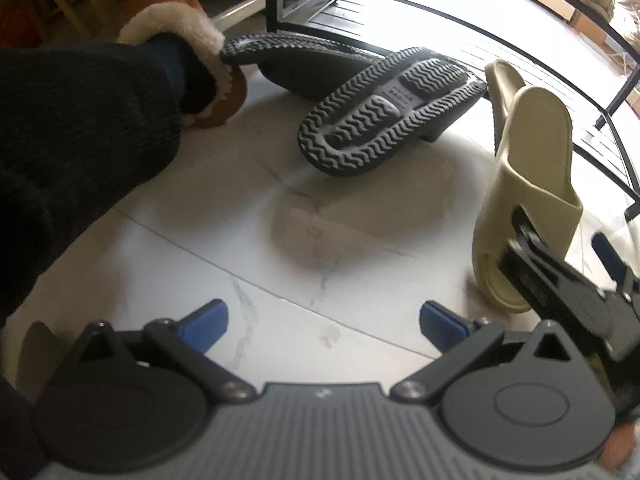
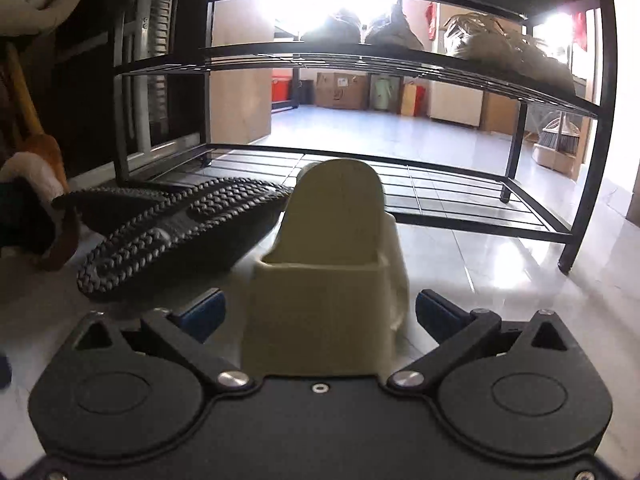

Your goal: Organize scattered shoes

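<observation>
1. A black metal shoe rack (image 2: 520,216) stands on the pale marble floor (image 1: 240,240); its bottom wire shelf is bare where it shows, while the shelf above carries dark and tan shapes too backlit to identify.
2. Two dark slides (image 1: 384,112) lie heaped just in front of the rack, the nearer one turned sole-up with its zigzag tread showing, the other partly hidden beneath it.
3. A beige slide (image 2: 328,280) sits between the wide-open jaws of the right gripper (image 2: 320,312), its blue pads clear of the strap on both sides; the left wrist view shows a second beige slide (image 1: 504,80) behind it, leaning at the rack's edge, which the right wrist view hides.
4. A person's dark trouser leg and brown fleece-lined slipper (image 1: 188,40) fill the left edge, cut off by the frame.
5. The left gripper (image 1: 324,326) hovers open over bare floor, nothing between its pads.
</observation>
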`<action>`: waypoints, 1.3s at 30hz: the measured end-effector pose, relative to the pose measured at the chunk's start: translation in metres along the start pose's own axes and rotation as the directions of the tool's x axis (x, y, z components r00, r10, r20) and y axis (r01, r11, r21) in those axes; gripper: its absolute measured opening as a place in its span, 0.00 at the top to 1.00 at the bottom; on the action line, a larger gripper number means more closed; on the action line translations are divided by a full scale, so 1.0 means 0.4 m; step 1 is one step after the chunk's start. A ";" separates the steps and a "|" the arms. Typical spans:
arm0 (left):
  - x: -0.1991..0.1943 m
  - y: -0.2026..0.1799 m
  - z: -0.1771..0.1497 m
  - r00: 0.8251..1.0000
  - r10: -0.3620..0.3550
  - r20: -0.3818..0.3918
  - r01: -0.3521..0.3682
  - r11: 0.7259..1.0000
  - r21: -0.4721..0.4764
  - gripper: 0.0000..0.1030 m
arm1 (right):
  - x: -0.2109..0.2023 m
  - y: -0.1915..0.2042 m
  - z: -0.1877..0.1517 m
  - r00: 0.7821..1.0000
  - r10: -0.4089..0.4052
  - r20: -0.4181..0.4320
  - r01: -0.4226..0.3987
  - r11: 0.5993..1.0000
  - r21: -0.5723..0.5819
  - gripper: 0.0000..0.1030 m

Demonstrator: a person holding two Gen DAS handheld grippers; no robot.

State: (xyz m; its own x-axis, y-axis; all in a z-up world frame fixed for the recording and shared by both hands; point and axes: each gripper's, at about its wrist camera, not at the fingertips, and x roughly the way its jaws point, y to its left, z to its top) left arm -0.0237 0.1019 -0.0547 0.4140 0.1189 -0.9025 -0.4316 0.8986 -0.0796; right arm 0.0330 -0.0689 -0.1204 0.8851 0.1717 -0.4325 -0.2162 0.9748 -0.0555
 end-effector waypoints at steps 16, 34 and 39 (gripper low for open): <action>0.010 0.014 0.004 1.000 -0.006 -0.017 0.006 1.000 -0.021 0.01 | 0.085 0.055 -0.009 0.993 -0.114 -0.029 0.112 0.991 -0.076 0.03; -0.002 -0.151 0.028 0.995 -0.035 0.097 0.027 0.996 0.082 0.01 | 0.174 -0.357 0.201 0.993 -0.094 0.077 0.080 0.982 0.170 0.02; 0.009 -0.207 0.051 0.987 -0.024 0.158 0.005 0.993 0.118 0.01 | 0.329 -0.417 0.255 0.991 -0.096 0.089 0.083 0.987 0.140 0.02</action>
State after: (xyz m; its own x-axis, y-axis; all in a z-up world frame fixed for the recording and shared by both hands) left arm 0.0300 0.0367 -0.0426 0.5453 0.1625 -0.8223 -0.3322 0.9426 -0.0340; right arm 0.2276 -0.1944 -0.0762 0.9349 0.0894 -0.3434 -0.0821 0.9960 0.0358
